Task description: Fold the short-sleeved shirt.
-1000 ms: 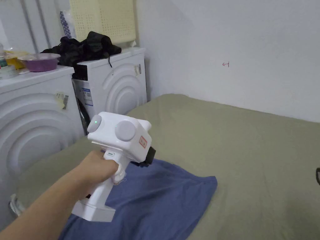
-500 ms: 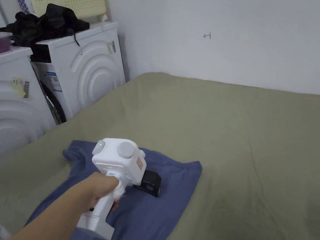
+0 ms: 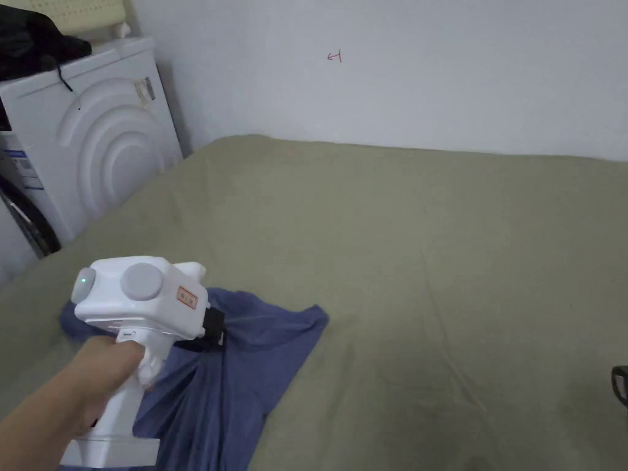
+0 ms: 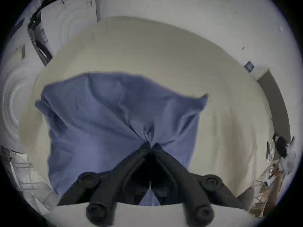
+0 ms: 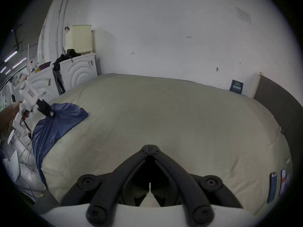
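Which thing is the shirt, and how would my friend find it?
Look at the big olive-green bed beside the white washing machine. At the bed's near left end lies the blue shirt, bunched up, with the left gripper pinching it. It is the bed's one blue cloth.

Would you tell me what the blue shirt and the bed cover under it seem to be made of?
Blue shirt: thin, soft, matte fabric, probably cotton-like; it bunches into fine creases where the left gripper pinches it. Bed cover: olive-green matte cloth, likely woven sheeting, lying smooth with shallow wrinkles.

left gripper (image 4: 150, 146) pinched closed; right gripper (image 5: 150, 147) closed, empty.
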Demonstrator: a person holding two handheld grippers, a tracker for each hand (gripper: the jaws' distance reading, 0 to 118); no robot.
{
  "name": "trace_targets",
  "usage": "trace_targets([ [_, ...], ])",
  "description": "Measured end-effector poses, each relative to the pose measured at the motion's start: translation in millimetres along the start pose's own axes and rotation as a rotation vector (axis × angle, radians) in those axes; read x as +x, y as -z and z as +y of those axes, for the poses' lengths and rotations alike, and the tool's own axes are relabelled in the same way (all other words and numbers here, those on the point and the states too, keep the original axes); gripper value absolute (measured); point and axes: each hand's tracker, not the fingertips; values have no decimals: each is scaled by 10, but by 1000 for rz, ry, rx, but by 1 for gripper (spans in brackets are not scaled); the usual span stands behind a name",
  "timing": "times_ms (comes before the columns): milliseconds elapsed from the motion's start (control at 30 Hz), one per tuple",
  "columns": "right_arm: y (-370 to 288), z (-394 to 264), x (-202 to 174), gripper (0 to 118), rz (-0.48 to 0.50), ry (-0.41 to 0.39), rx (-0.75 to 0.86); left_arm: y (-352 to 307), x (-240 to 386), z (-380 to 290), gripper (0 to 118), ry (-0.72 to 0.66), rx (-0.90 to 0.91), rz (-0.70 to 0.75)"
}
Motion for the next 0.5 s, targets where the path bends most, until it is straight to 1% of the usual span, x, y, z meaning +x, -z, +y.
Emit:
trace_targets([
  [100, -167, -42, 188, 0, -34, 5, 2, -357, 414, 223, 0, 57, 110, -70],
  [133, -245, -59, 278, 0, -49, 12, 5, -460, 618, 296, 0, 87, 132, -119],
  [167, -339, -77, 371, 0, -63, 22, 8, -532, 830, 360, 0, 129, 124, -174],
  [233, -519, -121, 556, 0, -94, 42, 12, -598, 1270, 497, 0, 212, 140, -216],
  [300, -722, -164, 739, 0, -157, 58, 16, -665, 1788, 545, 0, 306, 167, -237],
  [433, -1106, -284, 1166, 0, -258, 107, 24, -682, 2798, 564, 0, 408, 158, -440],
  [500, -1287, -321, 1352, 0, -313, 123, 31, -654, 3283, 477, 0, 483, 148, -503],
])
